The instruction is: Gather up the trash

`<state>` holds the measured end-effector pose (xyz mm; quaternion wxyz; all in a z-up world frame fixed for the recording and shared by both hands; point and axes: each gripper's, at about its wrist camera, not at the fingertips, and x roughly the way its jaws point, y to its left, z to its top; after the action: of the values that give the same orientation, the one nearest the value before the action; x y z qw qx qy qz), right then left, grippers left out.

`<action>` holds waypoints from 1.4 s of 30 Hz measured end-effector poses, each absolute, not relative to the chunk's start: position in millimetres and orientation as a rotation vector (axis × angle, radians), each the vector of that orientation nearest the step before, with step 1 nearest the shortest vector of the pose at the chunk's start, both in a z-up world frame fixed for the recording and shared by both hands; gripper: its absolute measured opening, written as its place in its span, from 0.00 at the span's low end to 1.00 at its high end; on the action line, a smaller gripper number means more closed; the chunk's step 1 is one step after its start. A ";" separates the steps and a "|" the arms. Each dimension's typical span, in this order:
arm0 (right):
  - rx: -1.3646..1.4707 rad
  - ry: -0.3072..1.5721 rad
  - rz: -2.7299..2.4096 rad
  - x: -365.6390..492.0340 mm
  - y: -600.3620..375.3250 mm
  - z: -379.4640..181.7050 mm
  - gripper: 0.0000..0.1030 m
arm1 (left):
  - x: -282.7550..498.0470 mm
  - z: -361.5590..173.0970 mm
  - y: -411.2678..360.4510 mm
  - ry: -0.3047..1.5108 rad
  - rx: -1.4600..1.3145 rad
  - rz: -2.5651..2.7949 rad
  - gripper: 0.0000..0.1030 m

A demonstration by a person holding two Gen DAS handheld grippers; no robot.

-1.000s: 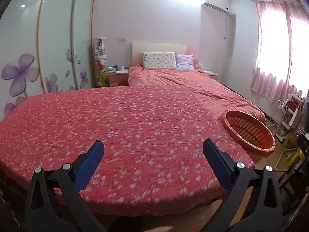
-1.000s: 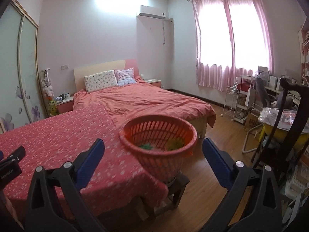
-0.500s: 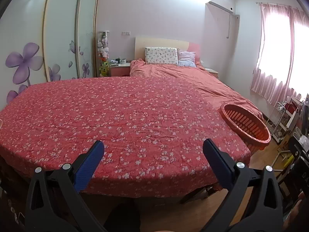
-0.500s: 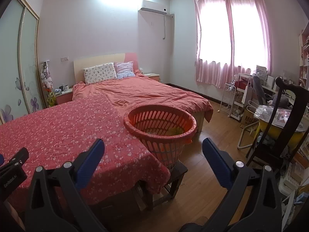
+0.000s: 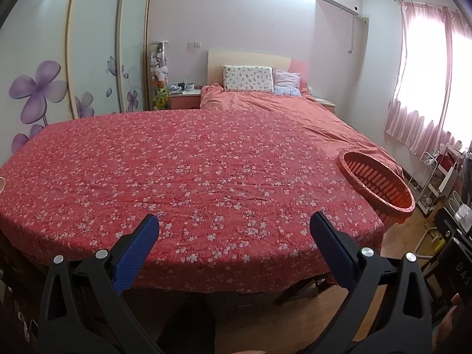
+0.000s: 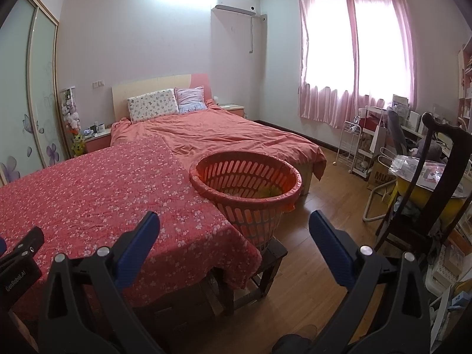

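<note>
An orange slatted basket stands on a dark stool at the right corner of a table covered with a red flowered cloth. It also shows in the left wrist view. Something yellow-green lies inside it. My left gripper is open and empty, back from the table's near edge. My right gripper is open and empty, near the table corner, short of the basket. No loose trash shows on the cloth.
A bed with an orange quilt lies behind the table. A wardrobe lines the left wall. A dark wooden chair, a white rack and a cluttered desk stand at the right on a wooden floor.
Both grippers have pulled back and risen from the table; the table and the basket look farther off. The jaws stayed open.
</note>
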<state>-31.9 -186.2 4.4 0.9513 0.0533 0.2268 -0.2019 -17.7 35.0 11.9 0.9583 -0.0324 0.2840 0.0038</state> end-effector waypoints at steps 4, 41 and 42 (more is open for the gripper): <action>0.111 0.466 -0.410 -31.2 -187.5 4.4 0.96 | -17.3 10.7 33.4 0.584 -0.067 0.009 0.98; 0.116 0.482 -0.387 -27.2 -187.2 0.2 0.96 | -17.4 12.8 36.3 0.589 -0.077 0.022 0.98; 0.115 0.484 -0.386 -26.5 -186.7 -0.5 0.96 | -17.5 12.7 36.7 0.590 -0.078 0.022 0.98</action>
<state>-26.5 -186.7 -0.5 0.9508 0.0567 0.2382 -0.1897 -17.5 36.7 12.7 0.9560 -0.0383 0.2905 0.0107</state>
